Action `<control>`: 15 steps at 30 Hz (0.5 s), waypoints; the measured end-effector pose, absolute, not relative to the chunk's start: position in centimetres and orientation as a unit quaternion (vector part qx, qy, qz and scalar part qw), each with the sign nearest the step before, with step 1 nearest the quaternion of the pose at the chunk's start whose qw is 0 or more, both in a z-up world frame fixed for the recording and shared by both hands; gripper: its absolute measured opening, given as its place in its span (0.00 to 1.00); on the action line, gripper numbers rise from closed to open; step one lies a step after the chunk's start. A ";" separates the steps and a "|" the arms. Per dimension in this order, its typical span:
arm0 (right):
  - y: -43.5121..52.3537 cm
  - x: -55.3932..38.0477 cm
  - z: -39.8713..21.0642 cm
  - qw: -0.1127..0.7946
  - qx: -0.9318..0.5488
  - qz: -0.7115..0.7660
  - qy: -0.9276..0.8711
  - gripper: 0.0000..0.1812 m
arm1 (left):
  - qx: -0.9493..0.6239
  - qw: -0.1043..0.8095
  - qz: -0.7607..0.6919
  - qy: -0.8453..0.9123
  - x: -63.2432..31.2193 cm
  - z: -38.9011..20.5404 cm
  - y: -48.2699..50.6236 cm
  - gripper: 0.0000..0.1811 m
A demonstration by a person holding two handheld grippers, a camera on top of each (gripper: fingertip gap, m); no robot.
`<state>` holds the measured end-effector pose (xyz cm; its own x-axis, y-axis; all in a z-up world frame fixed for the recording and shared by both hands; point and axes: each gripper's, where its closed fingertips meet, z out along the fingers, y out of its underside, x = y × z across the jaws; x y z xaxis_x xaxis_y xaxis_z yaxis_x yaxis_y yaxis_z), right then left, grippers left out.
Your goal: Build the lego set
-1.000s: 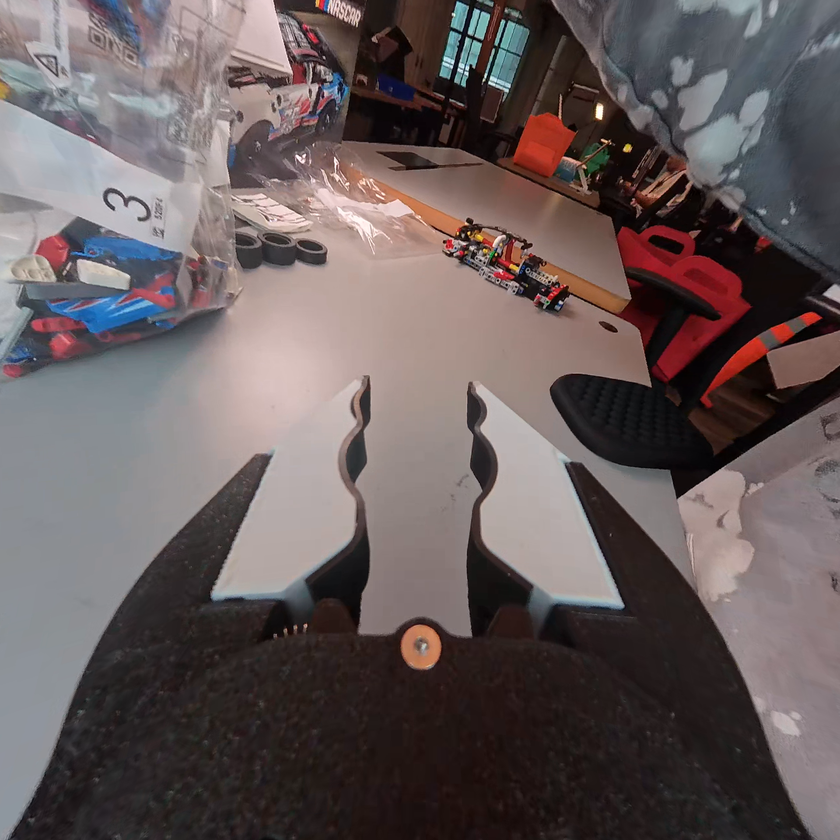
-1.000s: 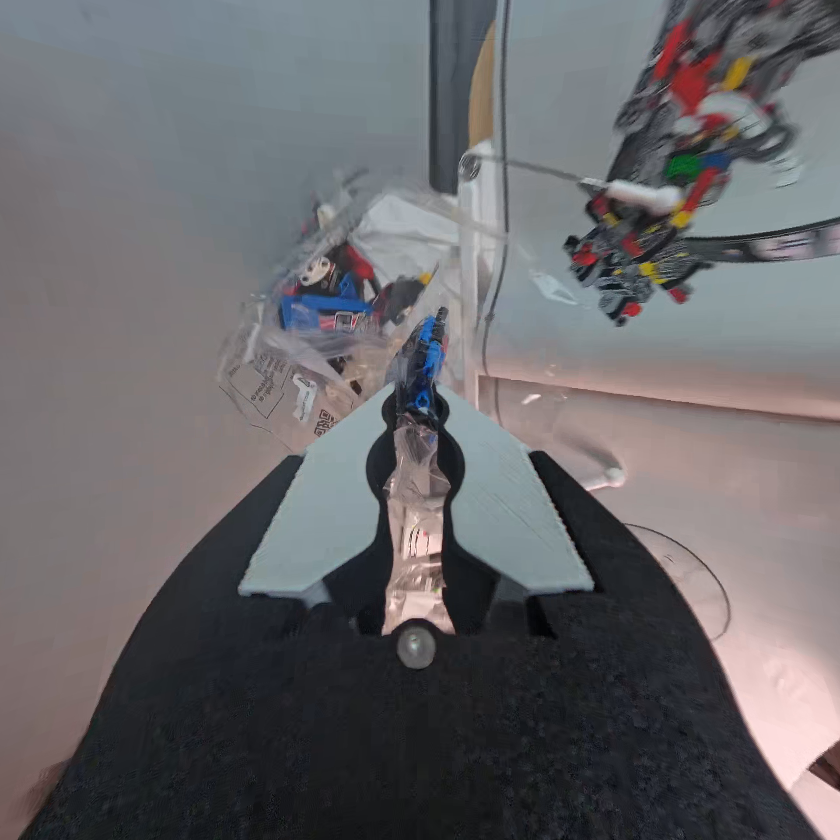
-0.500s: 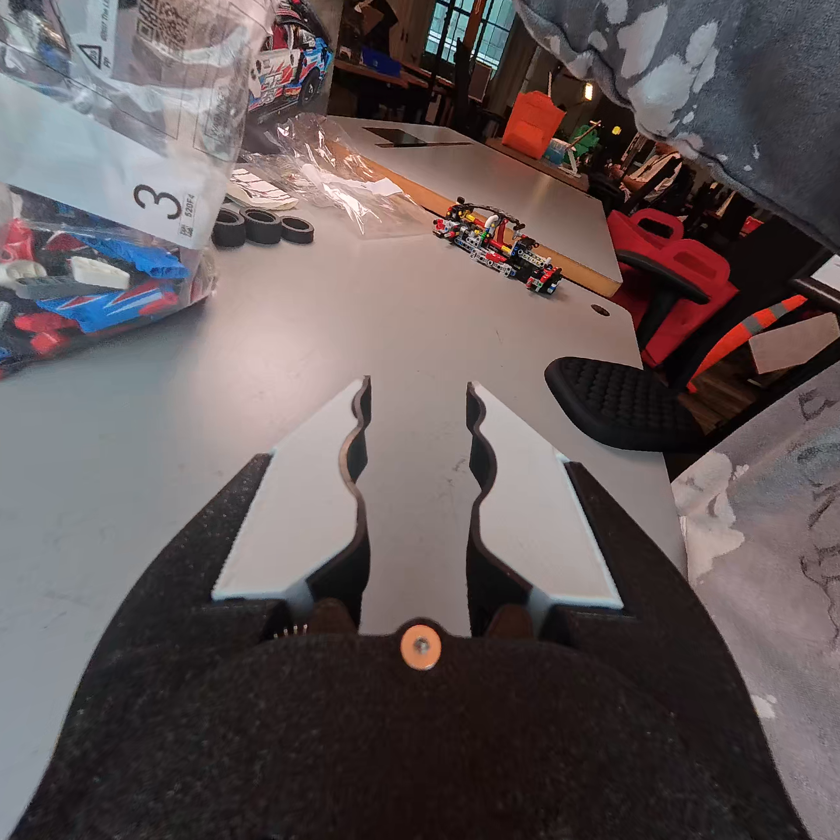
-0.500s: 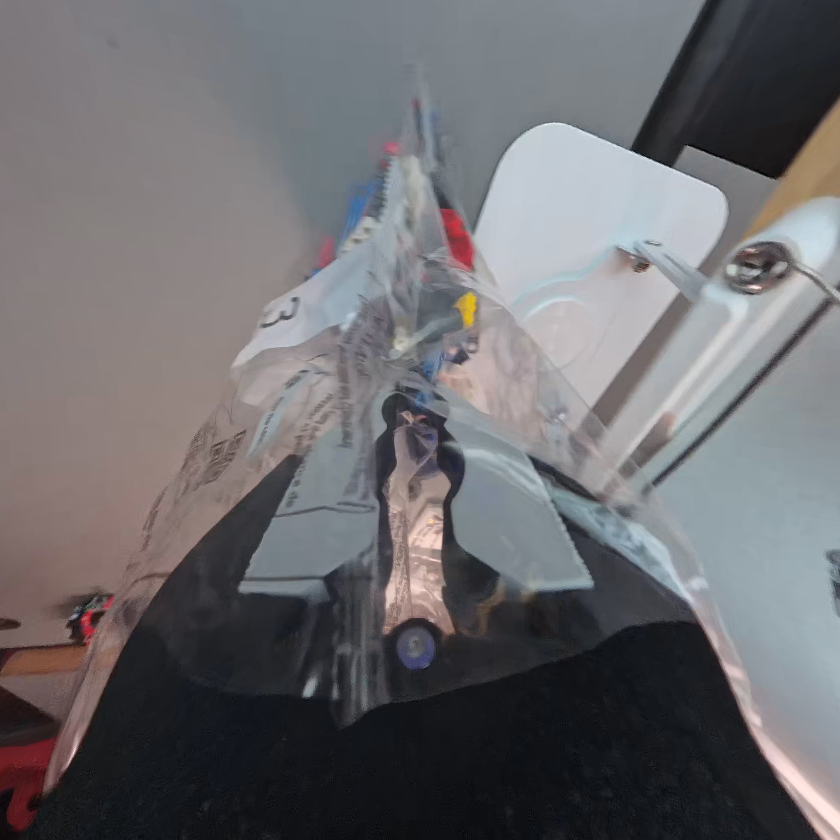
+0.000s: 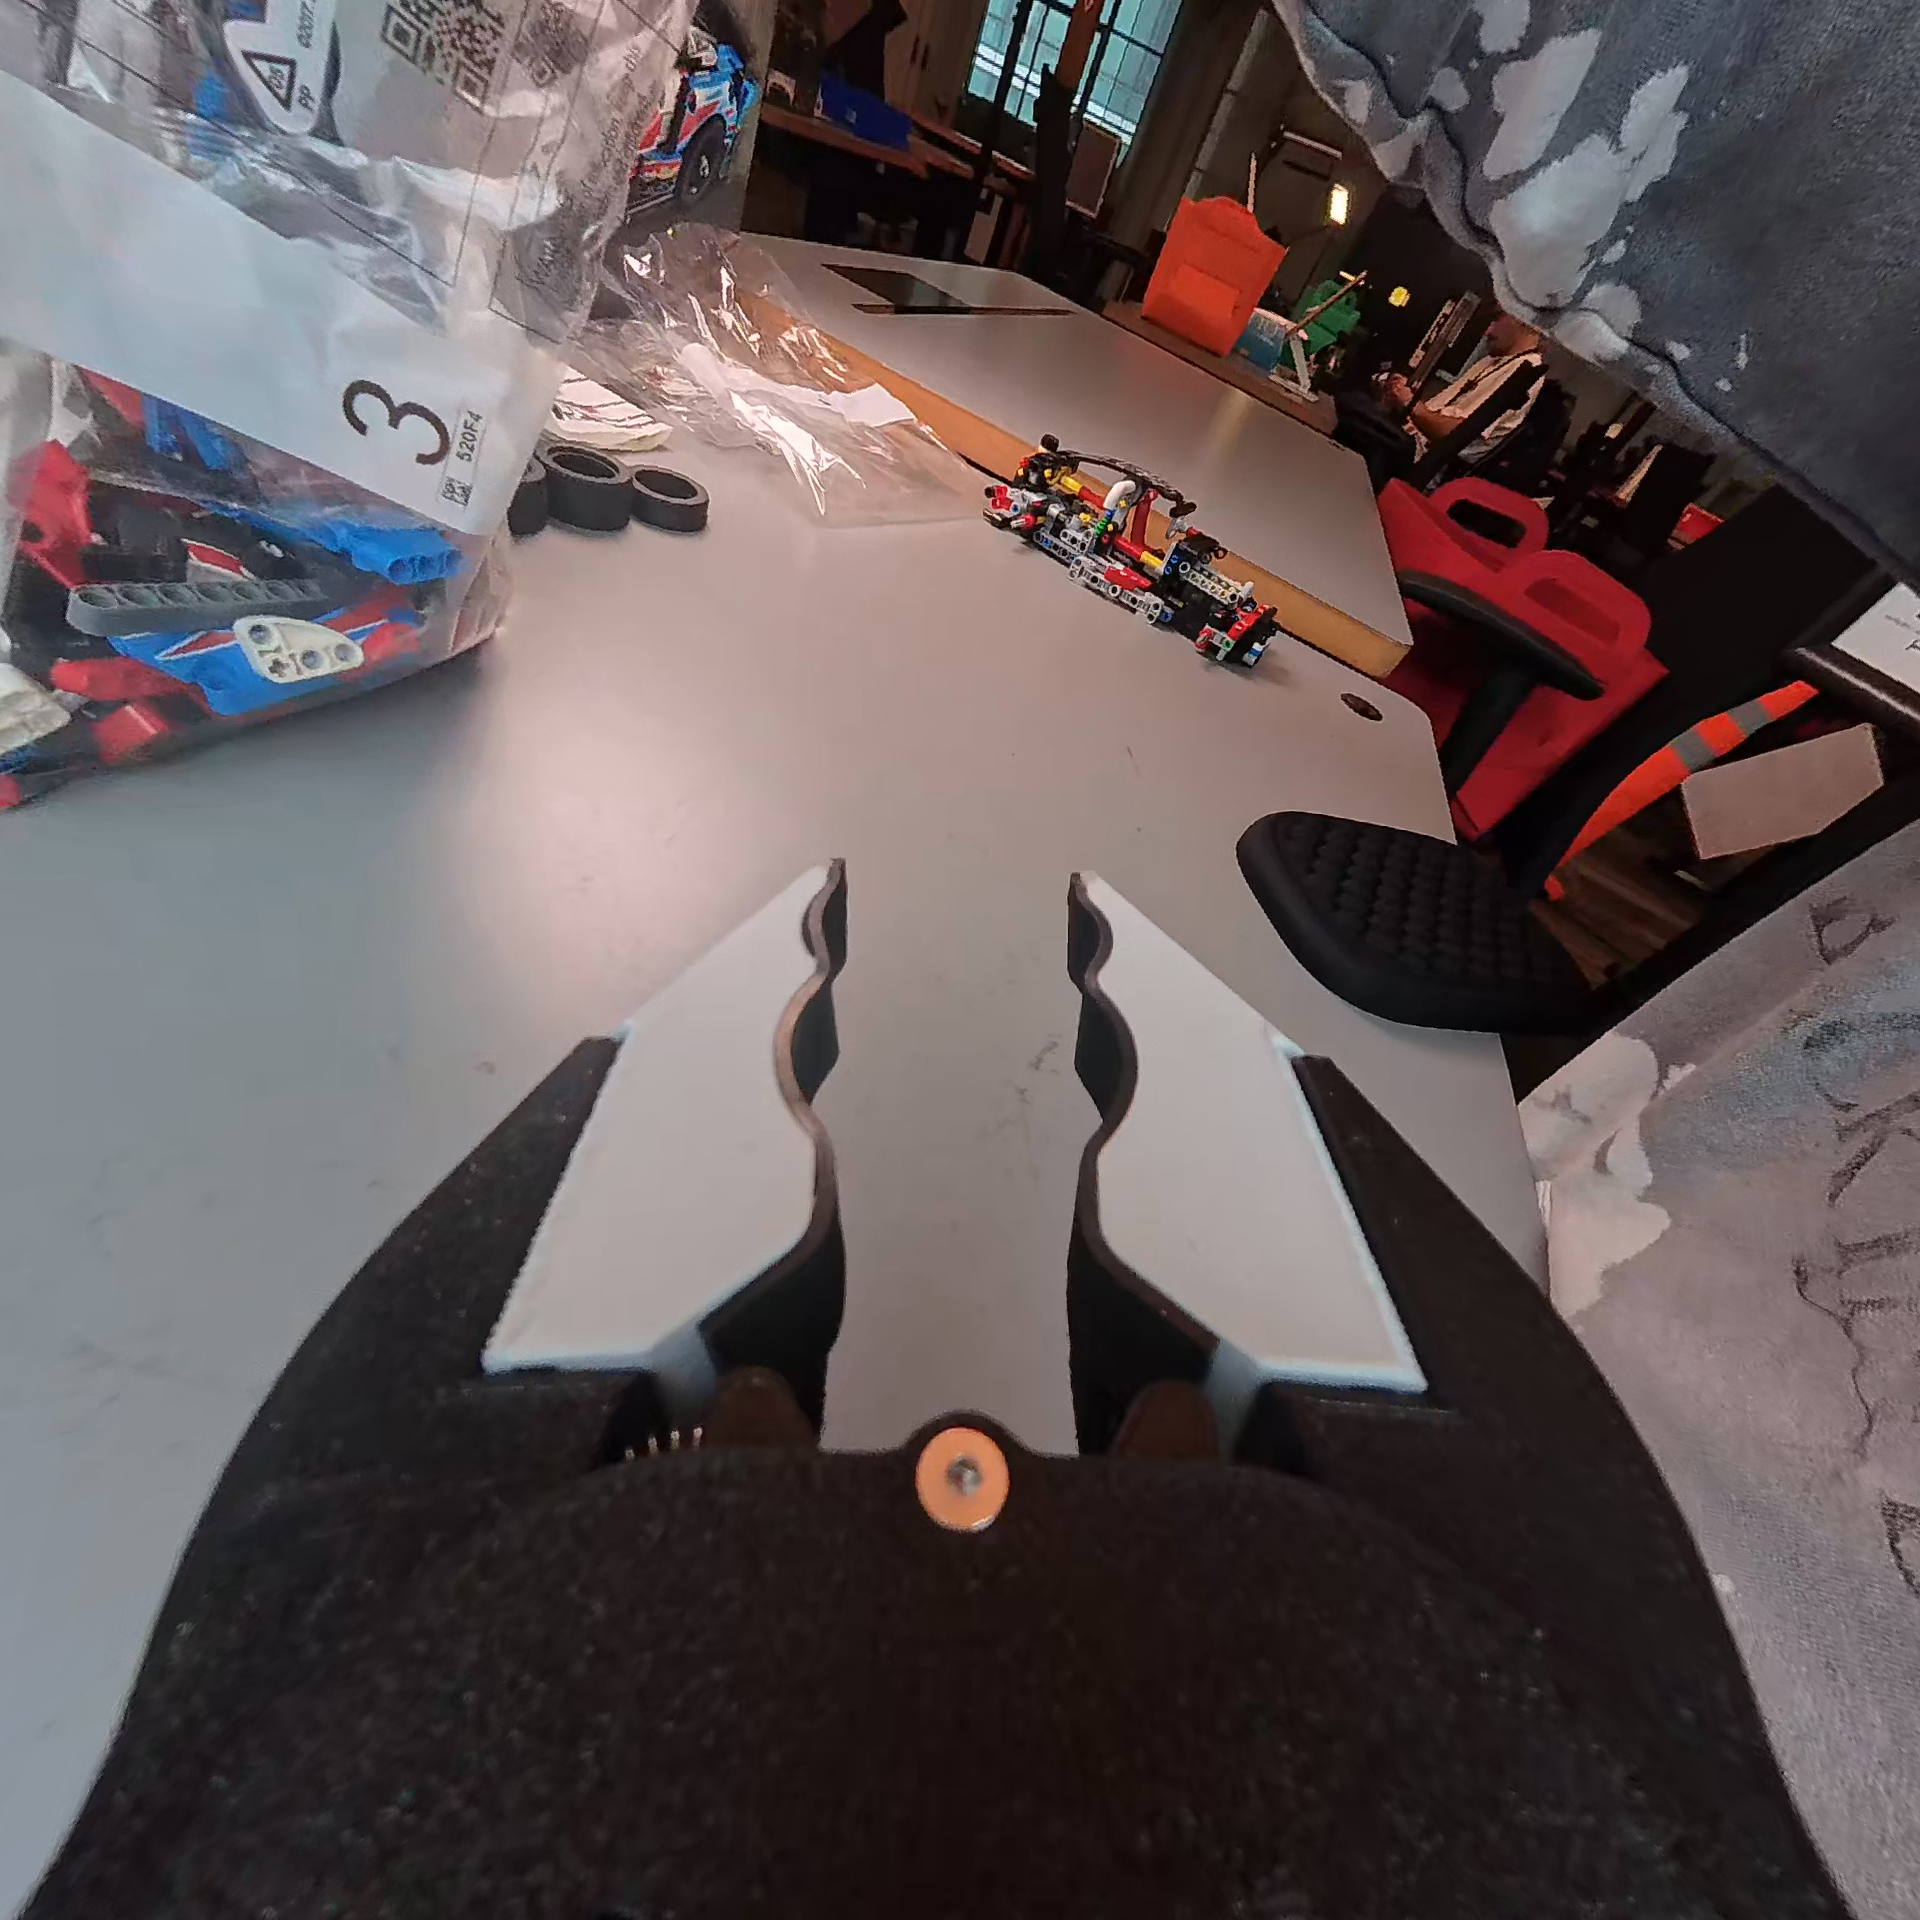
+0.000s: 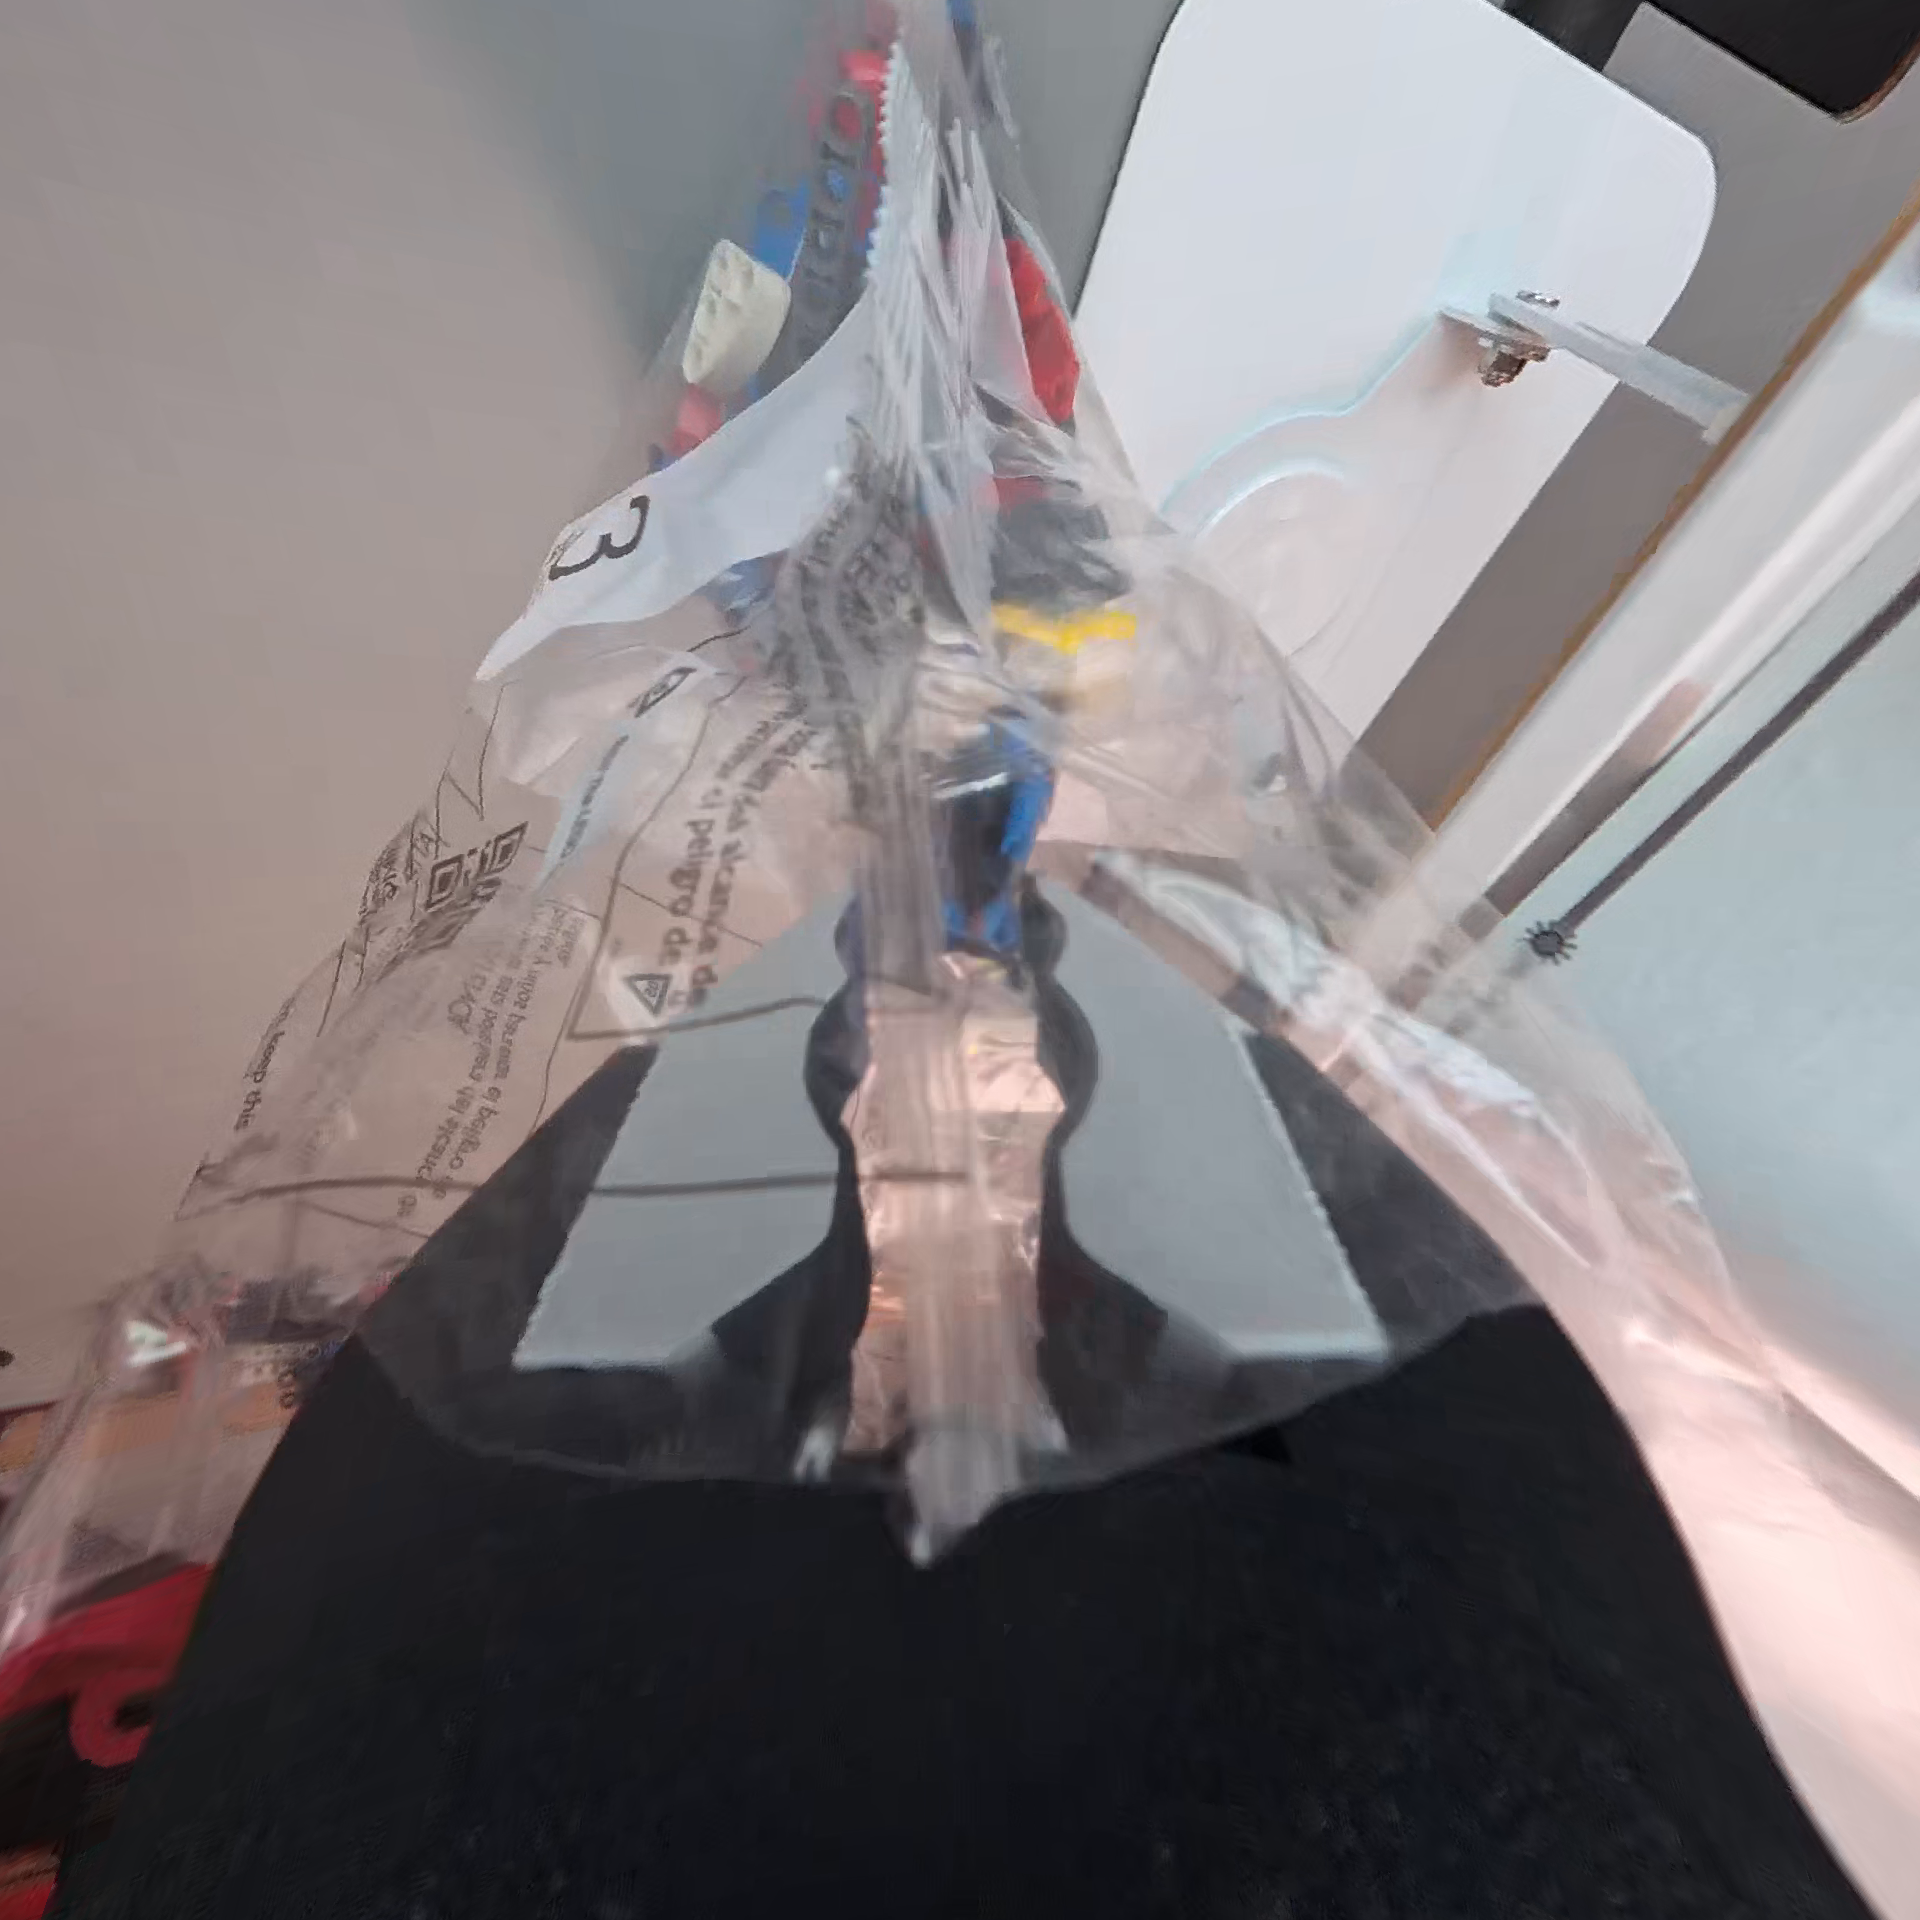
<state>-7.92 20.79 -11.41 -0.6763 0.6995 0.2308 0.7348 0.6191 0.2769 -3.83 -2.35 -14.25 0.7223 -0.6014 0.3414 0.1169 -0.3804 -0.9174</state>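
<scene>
A clear plastic bag of red, blue, white and black lego parts (image 5: 229, 488) stands at the far left of the grey table (image 5: 852, 748), its bottom on the table and its top pulled up. My right gripper (image 6: 940, 935) is shut on the top of this bag (image 6: 727, 665), and the plastic drapes over its fingers. My left gripper (image 5: 954, 883) is open and empty, low over the table, to the right of the bag. A partly built lego chassis (image 5: 1132, 540) lies farther off, ahead and right.
Three black tyres (image 5: 608, 501) lie behind the bag, next to an empty clear bag (image 5: 769, 395). A black chair seat (image 5: 1392, 914) and red chairs (image 5: 1527, 623) stand past the table's right edge. A white panel (image 6: 1351, 260) shows in the right wrist view. Some 25 centimeters of space lies between my two pairs of fingers.
The right gripper has lifted the bag's top and turned, so the plastic now drapes over its fingers. The bag stands taller and nearer in the left view. The left gripper stays open.
</scene>
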 end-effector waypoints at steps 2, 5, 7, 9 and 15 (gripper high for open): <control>21.1 -8.4 -10.5 0.079 -0.410 -0.171 -0.893 0.23 | -0.760 0.536 -0.332 0.159 -3.9 -14.2 -2.3 0.23; 20.6 -9.0 -8.4 0.116 -0.413 -0.133 -0.893 0.23 | -0.761 0.536 -0.330 0.157 -3.9 -14.3 -2.3 0.23; 20.3 -9.2 -6.3 0.149 -0.416 -0.114 -0.890 0.22 | -0.762 0.537 -0.328 0.155 -4.0 -14.2 -2.2 0.23; 19.5 -9.4 -3.8 0.195 -0.423 -0.068 -0.882 0.21 | -0.760 0.543 -0.323 0.152 -4.3 -14.0 -2.2 0.24; 19.0 -6.3 3.8 0.396 -0.450 0.152 -0.786 0.26 | -0.748 0.611 -0.220 0.138 -9.4 -11.2 0.7 0.28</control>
<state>-6.32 19.03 3.79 -0.2817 0.8272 0.4862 0.5872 0.5493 -0.5945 -9.44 0.73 -11.22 0.8648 -0.4760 0.1597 0.0620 -0.2144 -0.9748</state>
